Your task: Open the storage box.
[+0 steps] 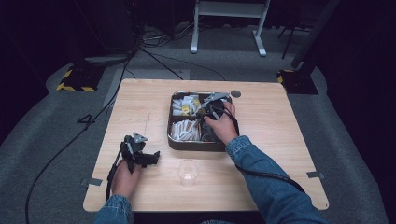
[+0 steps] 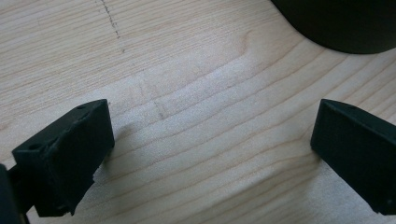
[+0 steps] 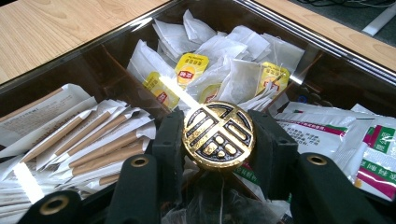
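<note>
A round gold-and-black medallion [image 3: 218, 134] is being gripped edge-on between the two black jaws of the right gripper [image 3: 219, 140], whose pads are pressing on its left and right rims. In the right gripper view the disc is being held upright, its patterned face turned toward the camera, just above the contents of a dark divided tray [image 3: 116, 51]. In the high view the right gripper [image 1: 212, 108] is being held over the middle of the tray [image 1: 173, 140], which is standing on the far half of a wooden table [image 1: 140, 98].

Behind the medallion, a compartment is being taken up by tea bags with yellow tags [image 3: 191, 70]. To its left, paper-wrapped wooden stirrers [image 3: 88, 140] are lying in a heap, and to its right, white sachets with green and pink print [image 3: 336, 135] are stacked.

The left gripper [image 1: 148, 157] is being rested near the front left of the table, well apart from the tray. In the left gripper view its jaws are standing wide apart over bare wood [image 2: 205, 121], with nothing between them. A clear plastic cup [image 1: 187, 172] is standing upright on the table in front of the tray, between the two forearms.
</note>
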### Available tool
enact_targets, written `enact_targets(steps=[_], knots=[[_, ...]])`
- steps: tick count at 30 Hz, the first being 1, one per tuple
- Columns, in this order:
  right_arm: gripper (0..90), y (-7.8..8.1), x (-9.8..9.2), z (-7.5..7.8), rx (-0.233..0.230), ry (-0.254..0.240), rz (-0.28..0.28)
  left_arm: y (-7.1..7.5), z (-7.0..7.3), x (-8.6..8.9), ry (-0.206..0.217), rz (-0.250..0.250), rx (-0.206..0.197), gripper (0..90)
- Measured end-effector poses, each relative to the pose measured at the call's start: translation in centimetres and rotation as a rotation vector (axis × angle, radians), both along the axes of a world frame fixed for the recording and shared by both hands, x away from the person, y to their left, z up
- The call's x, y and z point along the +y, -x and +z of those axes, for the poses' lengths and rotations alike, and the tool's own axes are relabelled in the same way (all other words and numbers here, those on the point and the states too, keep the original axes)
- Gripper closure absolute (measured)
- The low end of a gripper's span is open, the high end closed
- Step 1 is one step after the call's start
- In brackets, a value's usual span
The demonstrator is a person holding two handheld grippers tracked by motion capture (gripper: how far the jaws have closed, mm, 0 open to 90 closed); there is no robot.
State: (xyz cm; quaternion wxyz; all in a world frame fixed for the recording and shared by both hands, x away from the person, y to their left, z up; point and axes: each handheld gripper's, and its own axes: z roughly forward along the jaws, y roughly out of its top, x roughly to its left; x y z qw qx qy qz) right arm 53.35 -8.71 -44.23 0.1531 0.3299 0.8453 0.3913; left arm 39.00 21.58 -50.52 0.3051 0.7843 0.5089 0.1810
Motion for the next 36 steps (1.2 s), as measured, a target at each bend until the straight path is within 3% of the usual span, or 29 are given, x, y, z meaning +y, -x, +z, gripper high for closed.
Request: enact_targets(steps=[13,26,36], knots=[[58.8,0.2,0.1,0.5,-0.002,-0.003,-0.019,0.0,0.0,0.0,0.0,0.0,0.0,0.0],[58.8,1.2,-0.7,4.6,-0.055,-0.06,0.003,0.0,0.0,0.0,0.001,0.001,-0.002,0.0],[58.7,2.1,-1.8,6.2,-0.076,-0.085,0.008,0.1,0.0,-0.1,0.004,0.01,-0.001,0.0]])
